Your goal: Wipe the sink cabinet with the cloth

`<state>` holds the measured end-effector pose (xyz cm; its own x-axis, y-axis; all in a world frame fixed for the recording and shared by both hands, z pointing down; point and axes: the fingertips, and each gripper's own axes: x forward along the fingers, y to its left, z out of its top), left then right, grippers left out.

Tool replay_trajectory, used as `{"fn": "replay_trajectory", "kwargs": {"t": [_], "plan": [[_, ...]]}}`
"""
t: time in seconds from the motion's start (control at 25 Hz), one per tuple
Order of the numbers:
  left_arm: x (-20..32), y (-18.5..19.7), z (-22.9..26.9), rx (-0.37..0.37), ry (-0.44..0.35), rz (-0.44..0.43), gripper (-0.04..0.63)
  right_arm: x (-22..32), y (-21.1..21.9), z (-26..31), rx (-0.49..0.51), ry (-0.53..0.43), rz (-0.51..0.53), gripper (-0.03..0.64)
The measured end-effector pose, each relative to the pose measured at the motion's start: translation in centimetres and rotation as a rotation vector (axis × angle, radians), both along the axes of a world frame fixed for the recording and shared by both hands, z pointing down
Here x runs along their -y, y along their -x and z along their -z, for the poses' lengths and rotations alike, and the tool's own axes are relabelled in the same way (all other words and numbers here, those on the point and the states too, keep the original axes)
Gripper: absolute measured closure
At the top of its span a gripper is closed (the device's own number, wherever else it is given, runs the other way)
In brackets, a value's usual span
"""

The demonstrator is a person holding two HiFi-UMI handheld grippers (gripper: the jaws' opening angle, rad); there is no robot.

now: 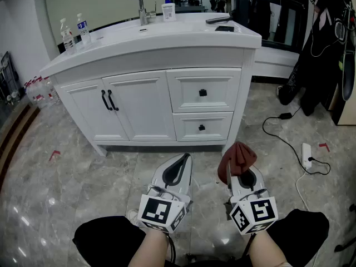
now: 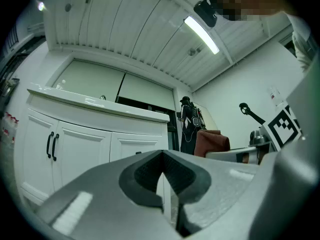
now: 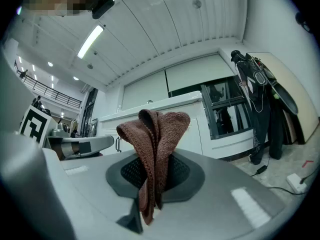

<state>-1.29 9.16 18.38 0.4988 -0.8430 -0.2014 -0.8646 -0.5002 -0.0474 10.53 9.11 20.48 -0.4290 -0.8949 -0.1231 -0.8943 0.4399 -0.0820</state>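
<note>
A white sink cabinet (image 1: 167, 102) with two doors and two drawers stands ahead in the head view; it also shows in the left gripper view (image 2: 90, 144) and behind the cloth in the right gripper view (image 3: 170, 109). A brown knitted cloth (image 1: 237, 157) (image 3: 156, 149) sticks up from my right gripper (image 1: 240, 174) (image 3: 150, 184), which is shut on it, short of the cabinet's lower drawer. My left gripper (image 1: 177, 171) (image 2: 164, 176) is shut with nothing in it, beside the right one, well back from the cabinet doors.
Two water bottles (image 1: 75, 32), a faucet (image 1: 139, 4) and small items sit on the countertop. A cable and power strip (image 1: 306, 156) lie on the marble floor at right. Dark clothing (image 1: 320, 49) hangs at far right. More bottles (image 1: 36, 88) stand left of the cabinet.
</note>
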Motion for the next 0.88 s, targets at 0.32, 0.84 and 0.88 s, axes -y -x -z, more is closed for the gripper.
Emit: {"fn": "replay_trajectory", "kwargs": {"t": [0.32,0.84,0.88], "plan": [[0.3,0.1,0.8,-0.017,-0.002,0.004,0.595,0.6,-0.1,-0.4,0.014,0.015,-0.009,0.539],[4.5,2.0,-1.1,-0.066,0.04,0.055,0.595,4.6,0.5,-2.6,0.068,0.068,-0.018,0.538],[5.3,2.2,-1.2,-0.07,0.044,0.055,0.595,5.7,0.8,-2.5,0.087,0.072,-0.01,0.538]]}}
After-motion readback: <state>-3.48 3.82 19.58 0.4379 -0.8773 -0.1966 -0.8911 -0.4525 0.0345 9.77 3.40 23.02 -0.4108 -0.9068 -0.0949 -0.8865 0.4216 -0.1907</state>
